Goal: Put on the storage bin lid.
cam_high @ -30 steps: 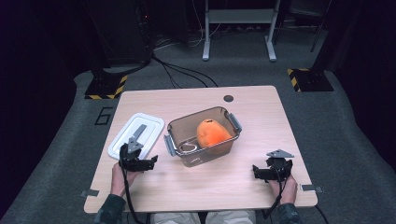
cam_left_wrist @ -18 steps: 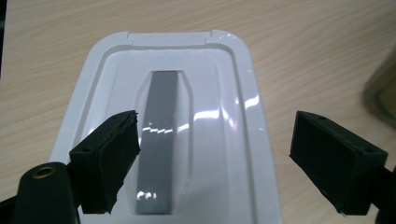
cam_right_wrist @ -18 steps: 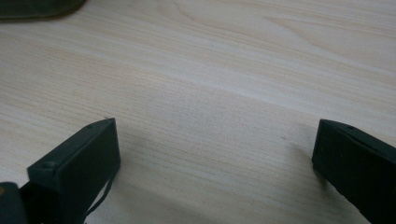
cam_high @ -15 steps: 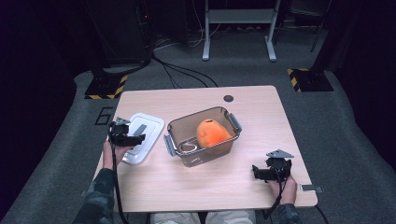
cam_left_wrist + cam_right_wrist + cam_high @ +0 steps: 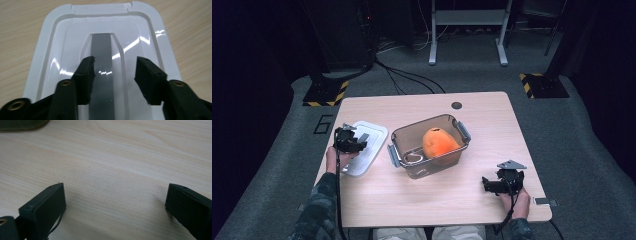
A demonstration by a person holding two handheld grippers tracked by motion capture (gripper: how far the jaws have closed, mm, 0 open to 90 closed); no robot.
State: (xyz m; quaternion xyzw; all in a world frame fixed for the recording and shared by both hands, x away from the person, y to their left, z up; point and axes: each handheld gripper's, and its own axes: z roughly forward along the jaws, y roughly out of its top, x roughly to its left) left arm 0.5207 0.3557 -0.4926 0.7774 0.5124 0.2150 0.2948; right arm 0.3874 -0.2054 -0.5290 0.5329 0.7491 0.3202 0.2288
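Pale wooden table (image 5: pixel 427 200), dark floor around.
Left gripper (image 5: pixel 113 68), jaws apart, has moved over the white plastic lid (image 5: pixel 62 45); right gripper (image 5: pixel 112 205) stays wide open.

White lid's (image 5: pixel 105 45) near end cut off

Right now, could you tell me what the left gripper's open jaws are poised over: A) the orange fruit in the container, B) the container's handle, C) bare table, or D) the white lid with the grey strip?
D: in the left gripper view, the left gripper has its jaws spread above the white lid, either side of its grey strip.
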